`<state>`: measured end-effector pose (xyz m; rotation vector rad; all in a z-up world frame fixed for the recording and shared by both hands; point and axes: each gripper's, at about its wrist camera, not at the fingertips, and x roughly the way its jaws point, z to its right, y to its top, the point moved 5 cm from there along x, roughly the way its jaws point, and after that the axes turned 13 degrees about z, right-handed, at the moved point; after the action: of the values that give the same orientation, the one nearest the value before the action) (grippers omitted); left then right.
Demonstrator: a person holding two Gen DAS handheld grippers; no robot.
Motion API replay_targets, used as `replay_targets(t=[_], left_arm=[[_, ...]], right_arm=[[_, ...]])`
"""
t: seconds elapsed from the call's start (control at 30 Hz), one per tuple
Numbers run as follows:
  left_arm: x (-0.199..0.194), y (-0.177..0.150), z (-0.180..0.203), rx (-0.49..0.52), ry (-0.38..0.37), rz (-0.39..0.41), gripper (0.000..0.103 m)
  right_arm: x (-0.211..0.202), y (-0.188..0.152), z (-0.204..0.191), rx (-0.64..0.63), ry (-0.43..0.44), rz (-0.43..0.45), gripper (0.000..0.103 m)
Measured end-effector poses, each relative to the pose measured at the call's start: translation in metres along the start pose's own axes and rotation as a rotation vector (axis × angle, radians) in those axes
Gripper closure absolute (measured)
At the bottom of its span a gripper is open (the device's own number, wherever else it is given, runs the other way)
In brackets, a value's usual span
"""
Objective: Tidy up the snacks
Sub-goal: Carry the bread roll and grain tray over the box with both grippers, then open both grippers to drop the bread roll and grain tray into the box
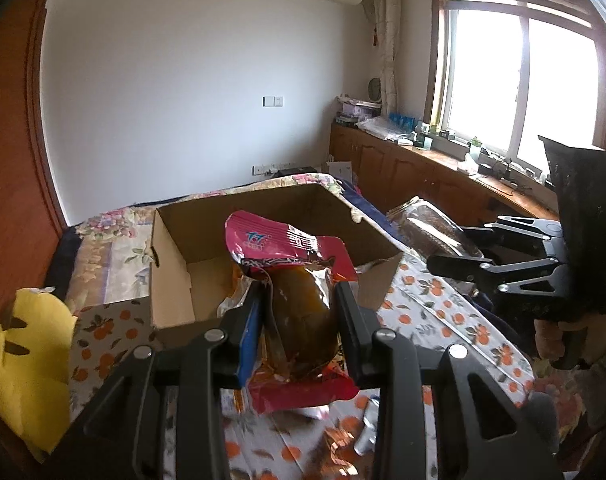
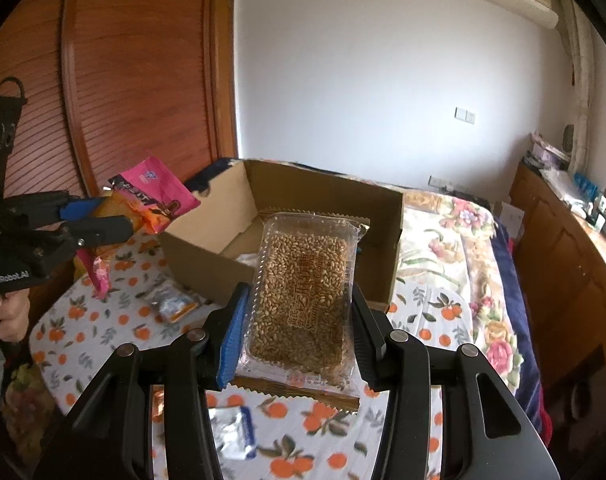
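An open cardboard box [image 1: 171, 264] stands on the bed just ahead of both grippers. My left gripper [image 1: 299, 286] is shut on a pink snack packet [image 1: 287, 240] with a brown filling, held up at the box's near edge. From the right wrist view that packet [image 2: 155, 188] and the left gripper [image 2: 111, 216] hover by the box's [image 2: 207, 264] left corner. My right gripper [image 2: 299, 292] is shut on a clear pack of grain brittle [image 2: 303, 280], raised over the near wall. In the left wrist view the right gripper [image 1: 451, 248] holds this pack [image 1: 427, 224] to the right of the box.
Small loose snack packets [image 2: 171, 304] [image 2: 235, 432] lie on the orange-print cloth [image 2: 443, 312] before the box. A yellow object [image 1: 27, 360] sits at the left edge. Wooden cabinets [image 1: 423, 172] run under the window on the right, and a louvred wooden door [image 2: 123, 80] stands on the left.
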<state>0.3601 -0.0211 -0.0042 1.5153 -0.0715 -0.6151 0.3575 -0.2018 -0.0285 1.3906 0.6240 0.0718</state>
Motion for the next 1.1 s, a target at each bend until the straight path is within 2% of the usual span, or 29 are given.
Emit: replay_targets(t=[0.13, 0.33, 0.57, 0.9, 1.1], left_arm=[[0.039, -0.005, -0.025, -0.039, -0.022, -0.007, 0.069], [0.078, -0.004, -0.052, -0.062, -0.045, -0.002, 0.069], [0.114, 0.002, -0.062, -0.017, -0.046, -0.023, 0.069], [0.132, -0.022, -0.071, -0.045, -0.049, -0.067, 0.067], [0.132, -0.023, -0.072, -0.061, -0.051, -0.062, 0.065]], right_arm=[[0.034, -0.001, 0.011, 0.0, 0.003, -0.029, 0.056], [0.075, 0.005, 0.014, -0.021, 0.016, -0.033, 0.056], [0.117, 0.018, 0.014, -0.042, 0.026, -0.037, 0.056], [0.154, 0.005, 0.02, -0.018, 0.009, -0.068, 0.056], [0.165, -0.006, 0.018, -0.019, 0.011, -0.105, 0.056]])
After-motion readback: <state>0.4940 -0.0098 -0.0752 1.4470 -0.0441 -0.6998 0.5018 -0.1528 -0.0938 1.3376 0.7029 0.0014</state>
